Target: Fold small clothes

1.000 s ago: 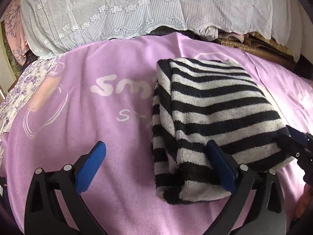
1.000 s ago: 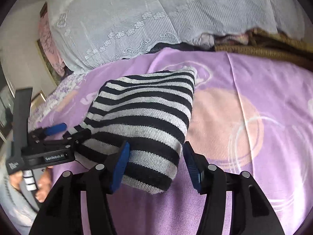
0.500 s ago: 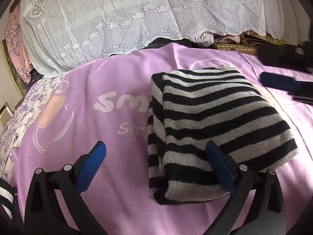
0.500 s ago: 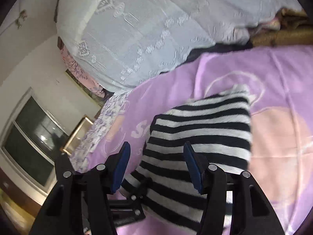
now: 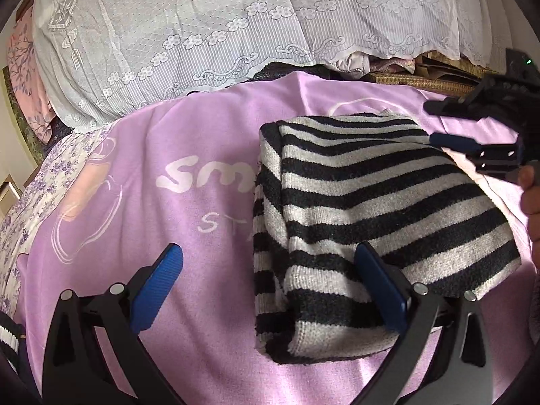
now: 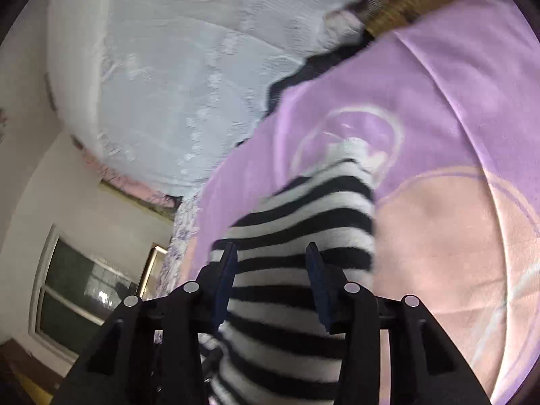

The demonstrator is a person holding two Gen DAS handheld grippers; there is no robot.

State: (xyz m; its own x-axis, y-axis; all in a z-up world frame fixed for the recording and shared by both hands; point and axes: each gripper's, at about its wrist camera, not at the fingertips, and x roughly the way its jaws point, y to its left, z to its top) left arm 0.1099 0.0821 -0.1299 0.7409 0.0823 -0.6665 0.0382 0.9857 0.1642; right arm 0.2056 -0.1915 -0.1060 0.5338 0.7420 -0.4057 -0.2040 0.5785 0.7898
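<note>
A folded black-and-white striped knit garment [image 5: 371, 209] lies on the purple blanket [image 5: 202, 222]. My left gripper [image 5: 266, 290] is open and empty, its right finger [image 5: 378, 287] against the garment's near edge. My right gripper [image 6: 270, 276] is open and tilted above the garment [image 6: 303, 236], holding nothing. It also shows in the left wrist view [image 5: 472, 125] at the far right, raised over the garment's far corner.
A white lace-covered pile [image 5: 219, 33] lies behind the blanket. A woven mat [image 5: 422, 81] sits at the back right. A floral sheet [image 5: 30, 195] edges the left. The right wrist view shows a window [image 6: 74, 290] and a wall.
My right gripper has let go of the garment's near corner, lifted and swung to its far right side. The garment now lies flat. My left gripper has barely moved.
</note>
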